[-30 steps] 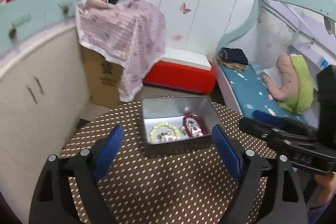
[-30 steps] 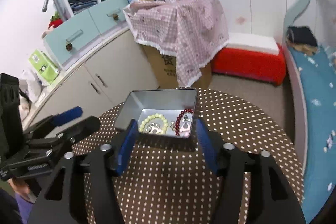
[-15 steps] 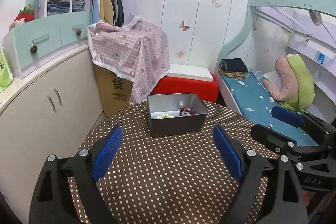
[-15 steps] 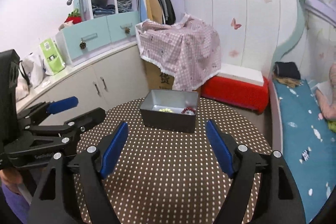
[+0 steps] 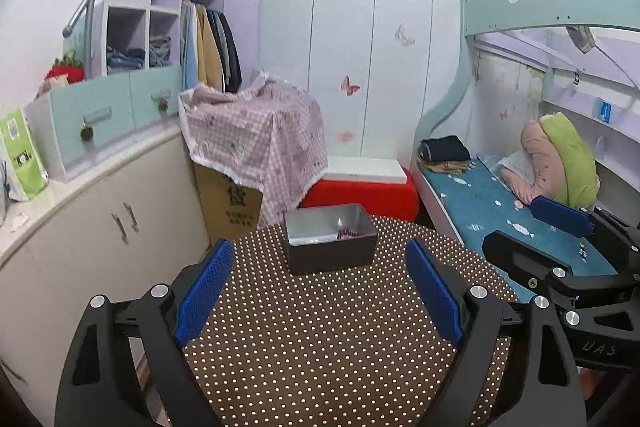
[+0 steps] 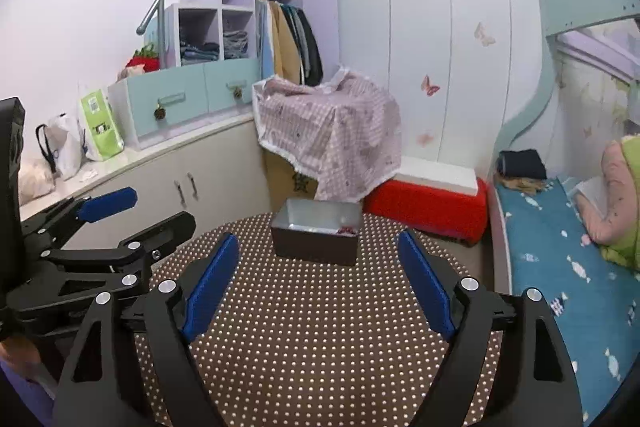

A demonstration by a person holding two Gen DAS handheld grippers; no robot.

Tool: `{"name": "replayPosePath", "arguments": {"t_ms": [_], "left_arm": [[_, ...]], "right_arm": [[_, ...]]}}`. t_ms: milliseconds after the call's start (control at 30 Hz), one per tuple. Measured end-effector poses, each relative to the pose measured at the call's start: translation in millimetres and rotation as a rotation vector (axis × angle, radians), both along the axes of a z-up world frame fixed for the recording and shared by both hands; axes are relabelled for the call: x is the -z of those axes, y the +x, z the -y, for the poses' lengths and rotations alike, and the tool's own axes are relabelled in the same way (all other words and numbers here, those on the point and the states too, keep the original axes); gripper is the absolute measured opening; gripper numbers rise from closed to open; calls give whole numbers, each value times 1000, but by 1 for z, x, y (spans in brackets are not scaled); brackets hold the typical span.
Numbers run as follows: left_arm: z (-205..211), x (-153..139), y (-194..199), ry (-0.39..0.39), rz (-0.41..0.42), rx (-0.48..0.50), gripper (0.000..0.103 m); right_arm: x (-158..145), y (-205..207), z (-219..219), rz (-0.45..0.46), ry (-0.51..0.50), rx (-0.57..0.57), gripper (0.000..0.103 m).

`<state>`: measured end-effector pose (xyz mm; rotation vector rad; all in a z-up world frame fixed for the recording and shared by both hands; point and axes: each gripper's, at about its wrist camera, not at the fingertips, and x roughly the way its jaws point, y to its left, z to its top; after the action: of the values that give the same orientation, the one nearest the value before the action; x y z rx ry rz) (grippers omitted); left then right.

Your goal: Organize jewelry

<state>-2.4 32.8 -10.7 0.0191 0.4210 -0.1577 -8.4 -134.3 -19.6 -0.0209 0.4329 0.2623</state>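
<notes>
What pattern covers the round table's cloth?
Brown with small white dots, clearest in the left wrist view.

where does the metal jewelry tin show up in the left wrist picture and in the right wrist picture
Left wrist: the metal tin sits just above centre, at the far edge of the dotted table, between the open fingers of the left gripper.
Right wrist: the tin is again centred, beyond the open right gripper.
Shared landmark: the red box behind the tin.

The left black plastic gripper [image 5: 320, 291] at the bottom of its frame has ridged blue finger pads [image 5: 202, 291] and silver screw heads. The right black plastic gripper [image 6: 316, 287] matches it, with "UAS" lettering on its side.
</notes>
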Motion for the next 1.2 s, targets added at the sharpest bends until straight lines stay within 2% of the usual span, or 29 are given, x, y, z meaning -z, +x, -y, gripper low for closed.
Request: {"name": "replayPosePath", "arguments": {"t_ms": [200,667,1200], "left_arm": [[5,-13,-17,23,70,-29,85],[13,-20,-23,77,143,-72,85],[15,-23,-16,84,151,-75,85]], "right_arm": [[-15,-17,3,50,4,14,80],[-23,-22,5,89,10,26,80],[-26,-14,7,82,21,32,80]]}}
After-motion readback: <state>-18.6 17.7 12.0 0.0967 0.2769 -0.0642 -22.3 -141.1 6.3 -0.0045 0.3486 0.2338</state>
